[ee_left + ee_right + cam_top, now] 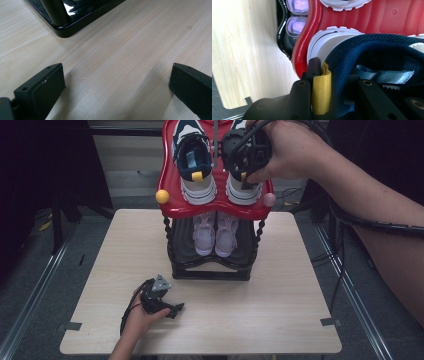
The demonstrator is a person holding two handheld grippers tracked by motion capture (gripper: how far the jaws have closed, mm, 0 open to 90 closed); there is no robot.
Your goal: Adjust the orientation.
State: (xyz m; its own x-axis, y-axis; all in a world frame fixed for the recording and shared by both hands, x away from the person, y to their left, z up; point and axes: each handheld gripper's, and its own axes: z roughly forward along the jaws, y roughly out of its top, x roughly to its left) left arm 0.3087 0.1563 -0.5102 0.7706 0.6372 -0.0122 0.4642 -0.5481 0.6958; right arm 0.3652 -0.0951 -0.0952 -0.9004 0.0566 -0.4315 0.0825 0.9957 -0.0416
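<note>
- The left tool [176,308] rests low on the pale wooden surface [280,320], near the front edge and left of centre, held in the person's left hand [142,312], with its grey three-cornered plate facing up
- In the left gripper view its two black jaws stand wide apart with bare wood between them, gripping nothing; the black base corner of the shoe rack [65,27] lies just ahead, apart from the jaws
- The shoe rack [210,267] stands at the middle of the surface toward the far edge, a black lower tier under a red upper tray [212,210]
- On the lower tier a pair of pale lilac shoes [215,232] sits side by side with toes pointing toward the person
- A yellow ball [162,196] caps the left front corner of the red tray and a pink ball [269,199] the right front corner
- On the red tray sit two navy-and-white sneakers: the left sneaker [195,167] stands free, its heel with a yellow tab toward the person
- The right tool [246,172], held in the person's right hand [285,150], is at the heel of the right sneaker [242,190]
- In the right gripper view its jaws are closed on that sneaker's heel, one jaw outside against the yellow pull tab [321,90] and the other inside the navy collar [372,47], beside a light blue ribbon loop [387,76]
- The sneaker's white sole [324,40] lies on the red tray, beyond the tool's tips
</note>
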